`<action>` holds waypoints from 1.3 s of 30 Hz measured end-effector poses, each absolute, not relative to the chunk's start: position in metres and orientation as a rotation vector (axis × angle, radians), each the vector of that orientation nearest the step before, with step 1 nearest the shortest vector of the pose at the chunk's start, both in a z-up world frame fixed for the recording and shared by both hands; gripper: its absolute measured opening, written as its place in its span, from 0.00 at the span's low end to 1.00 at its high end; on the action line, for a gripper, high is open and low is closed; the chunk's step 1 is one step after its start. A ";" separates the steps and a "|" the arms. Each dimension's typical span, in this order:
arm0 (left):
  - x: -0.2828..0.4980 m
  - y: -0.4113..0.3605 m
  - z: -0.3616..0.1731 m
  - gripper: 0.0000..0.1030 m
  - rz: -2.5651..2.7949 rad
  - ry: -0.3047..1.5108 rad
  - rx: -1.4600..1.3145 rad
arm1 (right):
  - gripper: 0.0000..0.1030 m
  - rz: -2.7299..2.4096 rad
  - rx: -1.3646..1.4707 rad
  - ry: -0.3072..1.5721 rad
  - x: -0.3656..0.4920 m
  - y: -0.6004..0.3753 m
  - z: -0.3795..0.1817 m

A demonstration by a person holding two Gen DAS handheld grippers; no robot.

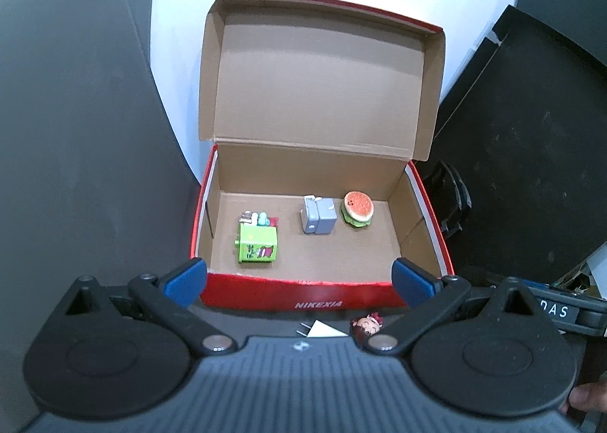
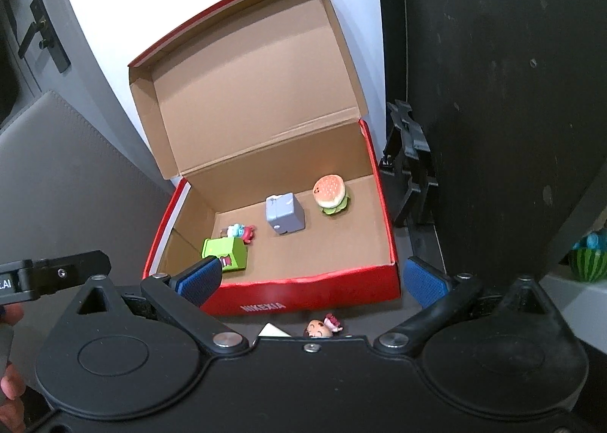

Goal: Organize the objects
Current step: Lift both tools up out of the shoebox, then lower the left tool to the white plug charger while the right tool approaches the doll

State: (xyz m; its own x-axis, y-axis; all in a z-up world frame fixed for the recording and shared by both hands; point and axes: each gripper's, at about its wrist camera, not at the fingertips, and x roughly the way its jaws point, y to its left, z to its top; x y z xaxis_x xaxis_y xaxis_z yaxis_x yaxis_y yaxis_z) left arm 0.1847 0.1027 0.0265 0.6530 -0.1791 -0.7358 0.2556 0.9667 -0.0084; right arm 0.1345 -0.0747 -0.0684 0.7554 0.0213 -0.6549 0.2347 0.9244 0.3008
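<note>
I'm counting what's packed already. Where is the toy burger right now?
The toy burger lies inside the red box, at its back right, just right of the grey block toy; both views show it.

A home, it seems: a grey padded seat (image 2: 57, 182), a handled door (image 2: 41, 34), and toys in a shoebox (image 1: 299, 287).

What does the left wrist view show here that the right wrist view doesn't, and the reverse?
Only the left wrist view shows the left gripper, fingers apart and empty.

Only the right wrist view shows the right gripper, also apart and empty, a door handle and a watermelon toy.

Both show the open red box holding the green toy, grey toy and burger toy, with a small doll outside its front wall.
</note>
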 end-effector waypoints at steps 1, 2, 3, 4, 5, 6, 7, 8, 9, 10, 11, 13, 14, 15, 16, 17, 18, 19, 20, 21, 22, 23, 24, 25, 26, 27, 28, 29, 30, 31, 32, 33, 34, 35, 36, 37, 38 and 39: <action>0.184 0.103 0.025 1.00 -0.238 0.826 0.102 | 1.00 -0.121 0.381 0.709 0.133 -0.074 -0.069; 0.183 0.103 0.024 1.00 -0.232 0.826 0.102 | 1.00 -0.123 0.380 0.708 0.132 -0.074 -0.069; 0.182 0.103 0.023 1.00 -0.236 0.829 0.100 | 1.00 -0.126 0.381 0.707 0.131 -0.073 -0.069; 0.182 0.103 0.021 1.00 -0.246 0.836 0.097 | 1.00 -0.128 0.386 0.706 0.129 -0.073 -0.070; 0.182 0.102 0.019 1.00 -0.256 0.845 0.099 | 1.00 -0.132 0.390 0.705 0.128 -0.073 -0.071; 0.181 0.102 0.017 1.00 -0.259 0.850 0.105 | 1.00 -0.141 0.392 0.707 0.126 -0.073 -0.072; 0.181 0.101 0.015 1.00 -0.261 0.853 0.109 | 1.00 -0.152 0.391 0.709 0.125 -0.072 -0.073; 0.180 0.101 0.014 0.99 -0.262 0.855 0.110 | 1.00 -0.163 0.385 0.709 0.124 -0.071 -0.074; 0.179 0.101 0.012 0.99 -0.262 0.858 0.112 | 1.00 -0.174 0.379 0.705 0.122 -0.070 -0.074; 0.179 0.101 0.011 0.99 -0.263 0.861 0.115 | 1.00 -0.182 0.378 0.701 0.121 -0.070 -0.074; 0.178 0.100 0.010 0.99 -0.268 0.862 0.120 | 1.00 -0.190 0.384 0.698 0.119 -0.070 -0.075; 0.176 0.099 0.007 0.99 -0.274 0.867 0.130 | 1.00 -0.196 0.395 0.697 0.115 -0.071 -0.077; 0.176 0.098 0.005 0.99 -0.277 0.871 0.134 | 1.00 -0.207 0.395 0.696 0.113 -0.070 -0.079; 0.176 0.097 0.004 0.99 -0.279 0.875 0.138 | 1.00 -0.215 0.393 0.696 0.112 -0.069 -0.081; 0.175 0.097 0.002 0.99 -0.279 0.879 0.143 | 1.00 -0.221 0.394 0.698 0.111 -0.069 -0.082; 0.175 0.096 0.000 0.99 -0.280 0.884 0.149 | 1.00 -0.226 0.396 0.698 0.110 -0.068 -0.083; 0.175 0.096 -0.002 0.99 -0.281 0.888 0.153 | 1.00 -0.234 0.399 0.695 0.108 -0.067 -0.084; 0.175 0.096 -0.003 0.99 -0.282 0.891 0.156 | 1.00 -0.240 0.399 0.692 0.106 -0.066 -0.086; 0.175 0.096 -0.005 0.99 -0.284 0.896 0.157 | 1.00 -0.249 0.399 0.694 0.105 -0.066 -0.088; 0.174 0.096 -0.007 0.99 -0.284 0.899 0.159 | 1.00 -0.256 0.402 0.698 0.104 -0.067 -0.090; 0.174 0.096 -0.008 0.99 -0.283 0.902 0.159 | 1.00 -0.261 0.407 0.698 0.103 -0.067 -0.092; 0.174 0.096 -0.010 0.99 -0.282 0.904 0.158 | 1.00 -0.266 0.414 0.698 0.102 -0.068 -0.094; 0.174 0.097 -0.011 0.99 -0.279 0.908 0.159 | 1.00 -0.271 0.421 0.698 0.102 -0.068 -0.096; 0.175 0.097 -0.013 0.99 -0.277 0.912 0.160 | 1.00 -0.275 0.429 0.700 0.101 -0.069 -0.098; 0.175 0.097 -0.015 0.99 -0.275 0.916 0.163 | 0.99 -0.278 0.441 0.702 0.100 -0.070 -0.100; 0.175 0.096 -0.016 0.99 -0.277 0.921 0.166 | 0.99 -0.283 0.450 0.703 0.099 -0.070 -0.103; 0.176 0.096 -0.018 0.99 -0.276 0.924 0.167 | 0.99 -0.288 0.455 0.707 0.099 -0.070 -0.104; 0.176 0.096 -0.019 0.99 -0.274 0.927 0.169 | 0.99 -0.287 0.462 0.714 0.099 -0.071 -0.107; 0.177 0.096 -0.021 0.99 -0.273 0.929 0.170 | 0.96 -0.286 0.468 0.719 0.099 -0.071 -0.109; 0.178 0.095 -0.022 0.99 -0.272 0.932 0.169 | 0.95 -0.286 0.474 0.722 0.100 -0.071 -0.110; 0.179 0.095 -0.024 0.98 -0.271 0.938 0.165 | 0.95 -0.284 0.477 0.724 0.100 -0.070 -0.111; 0.181 0.095 -0.025 0.97 -0.272 0.944 0.161 | 0.94 -0.279 0.479 0.726 0.101 -0.071 -0.113; 0.182 0.095 -0.027 0.97 -0.271 0.947 0.157 | 0.94 -0.277 0.481 0.728 0.102 -0.071 -0.114; 0.183 0.095 -0.029 0.97 -0.269 0.949 0.152 | 0.91 -0.274 0.486 0.735 0.103 -0.072 -0.116; 0.185 0.095 -0.031 0.97 -0.265 0.951 0.147 | 0.88 -0.269 0.492 0.740 0.103 -0.073 -0.118; 0.187 0.095 -0.034 0.96 -0.260 0.955 0.141 | 0.87 -0.262 0.501 0.742 0.104 -0.074 -0.119; 0.188 0.095 -0.036 0.96 -0.257 0.961 0.135 | 0.86 -0.254 0.509 0.744 0.105 -0.074 -0.121; 0.190 0.095 -0.039 0.95 -0.255 0.969 0.127 | 0.82 -0.251 0.509 0.748 0.106 -0.075 -0.122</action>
